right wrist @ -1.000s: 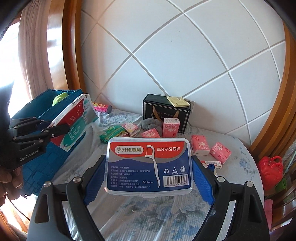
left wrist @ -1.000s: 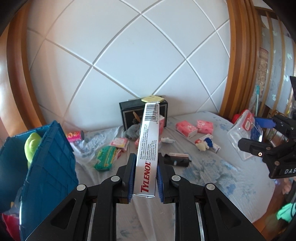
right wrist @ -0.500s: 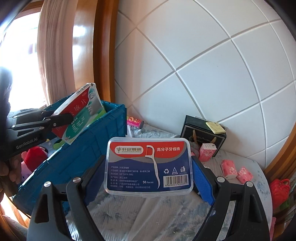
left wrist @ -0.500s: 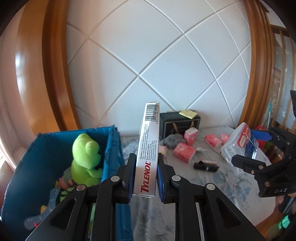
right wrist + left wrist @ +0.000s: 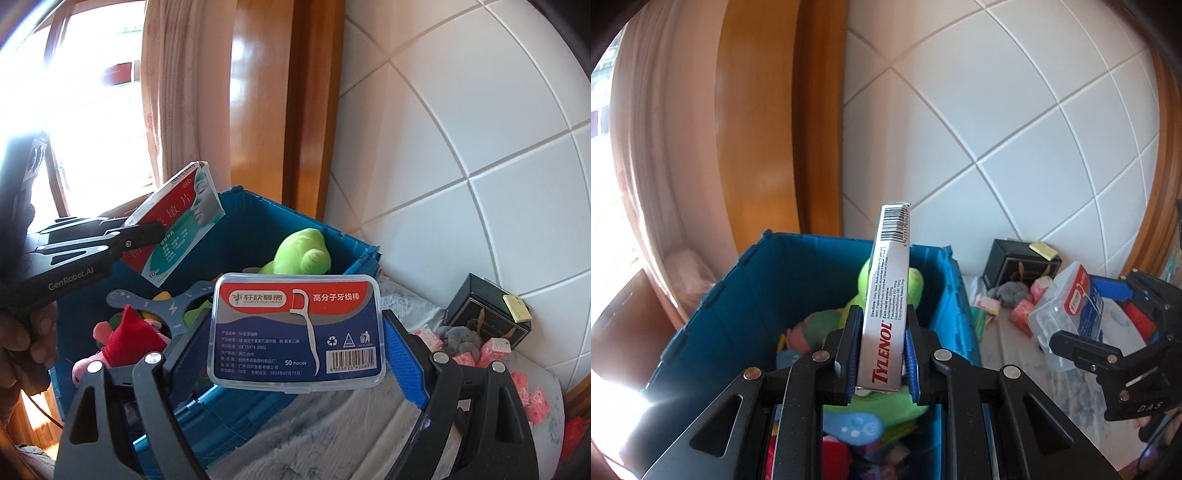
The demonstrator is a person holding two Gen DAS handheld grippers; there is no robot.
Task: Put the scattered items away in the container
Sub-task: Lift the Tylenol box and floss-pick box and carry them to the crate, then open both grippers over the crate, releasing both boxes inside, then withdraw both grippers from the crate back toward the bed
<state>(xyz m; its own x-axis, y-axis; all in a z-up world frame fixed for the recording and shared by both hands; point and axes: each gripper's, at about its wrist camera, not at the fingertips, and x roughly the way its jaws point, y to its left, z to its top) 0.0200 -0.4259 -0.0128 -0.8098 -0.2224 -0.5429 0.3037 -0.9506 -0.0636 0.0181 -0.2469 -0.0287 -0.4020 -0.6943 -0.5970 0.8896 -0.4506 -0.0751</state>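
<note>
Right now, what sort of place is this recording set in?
Most likely a room in a home, perhaps a bedroom. A floral sheet covers a soft surface strewn with small household packets, a blue crate holds plush toys, and a curtained window sits beside a white panelled wall.

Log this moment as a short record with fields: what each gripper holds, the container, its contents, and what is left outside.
left gripper: shut on Tylenol box, held upright above the bin
right gripper: shut on floss pick case, beside the bin
container: blue bin, open top
bin contents: green plush toy, red plush toy, other soft toys
left outside: black box, grey plush, pink packets on the cloth-covered surface
task state: both held items not yet released
</note>
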